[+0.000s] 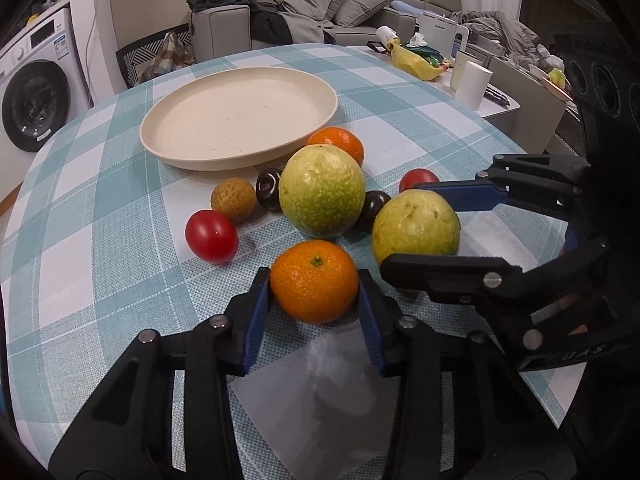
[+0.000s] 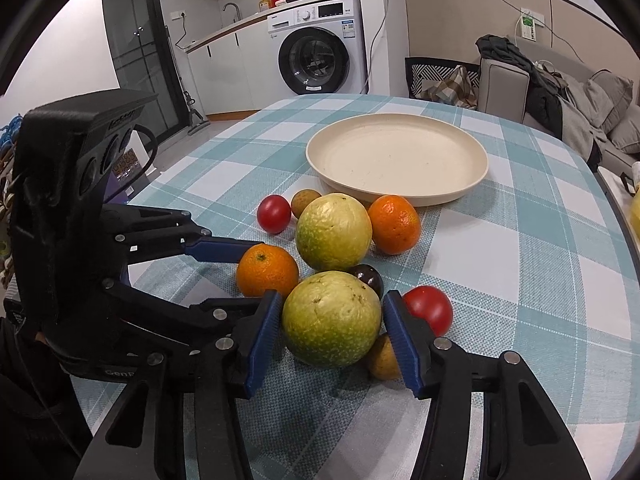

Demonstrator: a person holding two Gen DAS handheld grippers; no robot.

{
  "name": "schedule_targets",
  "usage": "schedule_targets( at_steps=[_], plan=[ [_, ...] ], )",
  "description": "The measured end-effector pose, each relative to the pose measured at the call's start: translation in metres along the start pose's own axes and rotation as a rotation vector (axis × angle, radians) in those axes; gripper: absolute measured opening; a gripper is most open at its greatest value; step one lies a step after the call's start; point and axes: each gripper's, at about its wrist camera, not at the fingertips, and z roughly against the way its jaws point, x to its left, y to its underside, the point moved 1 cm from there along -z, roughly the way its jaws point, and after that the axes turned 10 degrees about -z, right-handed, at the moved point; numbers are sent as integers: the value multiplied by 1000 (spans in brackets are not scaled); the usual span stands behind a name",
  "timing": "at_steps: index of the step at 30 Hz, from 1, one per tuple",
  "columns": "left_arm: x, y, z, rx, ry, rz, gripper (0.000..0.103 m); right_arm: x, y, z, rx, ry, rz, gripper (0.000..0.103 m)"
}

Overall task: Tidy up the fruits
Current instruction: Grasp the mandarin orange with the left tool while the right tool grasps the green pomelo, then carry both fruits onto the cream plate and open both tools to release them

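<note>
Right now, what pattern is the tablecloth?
The tablecloth is a teal-and-white plaid check, clearest in the right wrist view.

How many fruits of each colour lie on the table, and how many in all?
Oranges: 2
Green guavas: 2
Red tomatoes: 2
Dark plums: 2
Brown fruits: 2
Total: 10

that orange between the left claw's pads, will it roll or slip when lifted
The orange looks round and firm, so it would probably roll if nudged on the flat tablecloth. Its skin looks dimpled, not glossy, and the left claw has a pad against each side, so slipping seems unlikely. It probably won't squash.
</note>
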Motion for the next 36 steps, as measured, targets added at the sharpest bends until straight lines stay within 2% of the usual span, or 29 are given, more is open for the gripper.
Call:
schedule_targets(
  at_steps=[9,18,26,29,36],
  plan=[
    [2,2,10,-45,2,18,38,0,1,3,-19,5,-4,51],
    [6,1,30,-124,-9,50,38,-7,-8,19,-111,1,-42,51],
    [17,-2,46,-186,-57,92,38,-14,-21,28,-170,10,-87,51],
    [19,-4,49,-201,-88,98,38,-16,-26,29,-187,15,-103,51],
    [33,-12,54,-222,-111,133,38,-17,-35,26,-203,21,-114,51]
  ],
)
